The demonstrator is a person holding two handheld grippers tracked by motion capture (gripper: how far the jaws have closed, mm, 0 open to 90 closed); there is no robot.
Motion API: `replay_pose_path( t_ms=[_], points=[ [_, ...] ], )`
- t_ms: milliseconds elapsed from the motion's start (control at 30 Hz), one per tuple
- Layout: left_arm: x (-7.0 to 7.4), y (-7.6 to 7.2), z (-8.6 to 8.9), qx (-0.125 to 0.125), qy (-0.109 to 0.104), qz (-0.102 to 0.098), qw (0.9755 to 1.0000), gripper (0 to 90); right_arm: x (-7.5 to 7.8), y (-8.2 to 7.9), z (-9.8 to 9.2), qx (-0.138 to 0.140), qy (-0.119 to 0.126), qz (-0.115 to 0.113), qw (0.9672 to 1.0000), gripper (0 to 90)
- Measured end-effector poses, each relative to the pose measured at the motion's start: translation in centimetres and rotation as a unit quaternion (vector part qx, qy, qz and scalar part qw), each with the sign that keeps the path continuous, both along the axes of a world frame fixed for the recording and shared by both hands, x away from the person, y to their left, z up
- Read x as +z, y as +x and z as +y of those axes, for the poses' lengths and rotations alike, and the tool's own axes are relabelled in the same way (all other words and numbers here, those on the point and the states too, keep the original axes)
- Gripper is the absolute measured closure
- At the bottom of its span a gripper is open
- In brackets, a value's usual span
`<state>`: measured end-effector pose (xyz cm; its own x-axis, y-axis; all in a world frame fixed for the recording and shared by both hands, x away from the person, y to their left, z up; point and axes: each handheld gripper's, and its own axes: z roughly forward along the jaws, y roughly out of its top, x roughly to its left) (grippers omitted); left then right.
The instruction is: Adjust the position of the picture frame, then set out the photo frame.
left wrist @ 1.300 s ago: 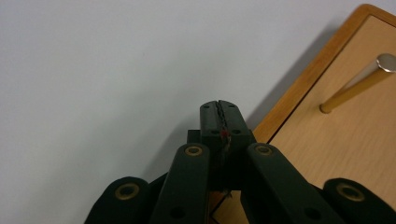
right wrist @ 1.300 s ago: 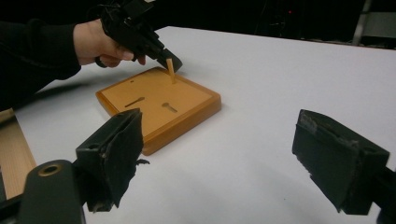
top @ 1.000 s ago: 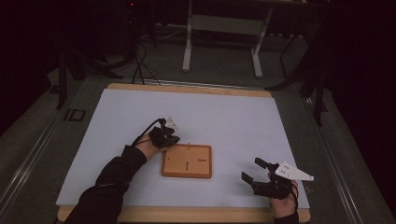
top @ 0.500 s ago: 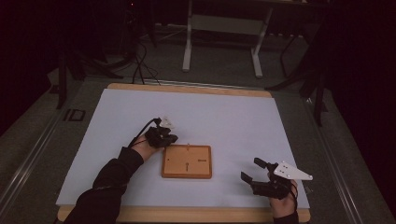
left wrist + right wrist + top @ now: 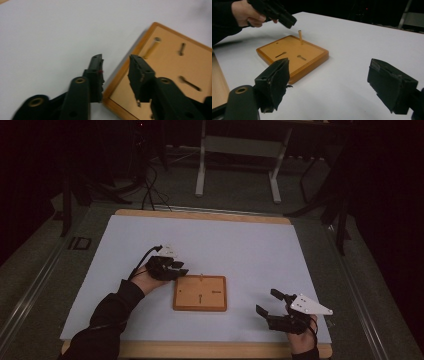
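Note:
A flat wooden board [image 5: 200, 293] lies on the white table cover, near the front middle. A short wooden peg [image 5: 300, 37] stands upright near its far edge, and the peg [image 5: 151, 49] rises from a hole in the left gripper view. My left gripper [image 5: 180, 268] hovers at the board's far left corner. Its jaws have just been opening, and the left gripper [image 5: 116, 60] has nothing between them. My right gripper [image 5: 266, 301] rests open at the front right, apart from the board; between the right gripper [image 5: 332, 75] jaws is bare table.
The board [image 5: 292, 53] carries two keyhole-shaped slots [image 5: 301, 57] and a small hole. The white cover [image 5: 235, 245] spans a wooden table whose front edge [image 5: 200, 351] lies near my forearms. Metal stand legs [image 5: 200, 175] and cables sit on the dark floor beyond.
The left gripper has lifted and drawn slightly left from the peg, and its jaws have parted. The peg stays standing in the board. The right gripper has not moved.

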<state>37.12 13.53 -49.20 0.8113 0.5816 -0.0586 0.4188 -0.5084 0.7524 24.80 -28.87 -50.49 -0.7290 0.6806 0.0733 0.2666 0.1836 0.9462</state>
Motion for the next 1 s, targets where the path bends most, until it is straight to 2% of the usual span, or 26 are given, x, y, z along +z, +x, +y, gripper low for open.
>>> replay_pose_path(
  t_ms=[67, 200, 400, 500, 600, 700, 733, 767, 833, 1000],
  points=[
    [0.1, -0.4, 0.0, -0.005, -0.013, 0.002, 0.9999, 60.1, 0.0, 0.0, 0.0, 0.000, 0.000, 0.001, 1.0000, 17.4],
    [0.4, -1.1, -0.4, -0.020, -0.026, 0.001, 0.9994, 59.6, -0.1, 0.0, 0.1, 0.003, -0.007, 0.002, 1.0000, 17.4],
    [0.7, -1.9, -1.2, -0.048, -0.034, -0.004, 0.9983, 57.6, -0.1, 0.0, 0.4, 0.025, -0.008, -0.014, 0.9996, 15.3],
    [0.7, -2.1, -1.4, -0.056, -0.043, -0.010, 0.9974, 57.6, -0.2, 0.0, 0.6, 0.016, -0.019, -0.011, 0.9996, 13.8],
    [0.6, -2.3, -1.6, -0.061, -0.047, -0.012, 0.9970, 57.4, -0.1, 0.1, 0.5, 0.015, -0.005, 0.005, 0.9999, 12.4],
    [0.4, -2.4, -1.8, -0.060, -0.049, -0.018, 0.9968, 54.7, -0.1, 0.1, 1.0, 0.013, -0.013, 0.002, 0.9998, 12.0],
    [0.4, -2.4, -1.8, -0.060, -0.049, -0.018, 0.9968, 54.7, -0.1, 0.1, 1.1, 0.017, -0.011, 0.001, 0.9998, 12.0],
    [0.1, -2.3, -2.0, -0.058, -0.051, -0.022, 0.9967, 53.7, -0.1, 0.0, 1.3, 0.033, -0.007, 0.002, 0.9994, 11.5],
    [-0.2, -2.2, -2.3, -0.057, -0.047, -0.025, 0.9970, 52.9, 0.0, -0.2, 1.8, 0.030, -0.024, -0.010, 0.9992, 11.5],
    [-0.8, -1.5, -3.3, -0.063, -0.039, -0.020, 0.9970, 53.5, -0.2, -0.4, 2.6, 0.044, -0.034, -0.002, 0.9984, 12.2]
  ],
)
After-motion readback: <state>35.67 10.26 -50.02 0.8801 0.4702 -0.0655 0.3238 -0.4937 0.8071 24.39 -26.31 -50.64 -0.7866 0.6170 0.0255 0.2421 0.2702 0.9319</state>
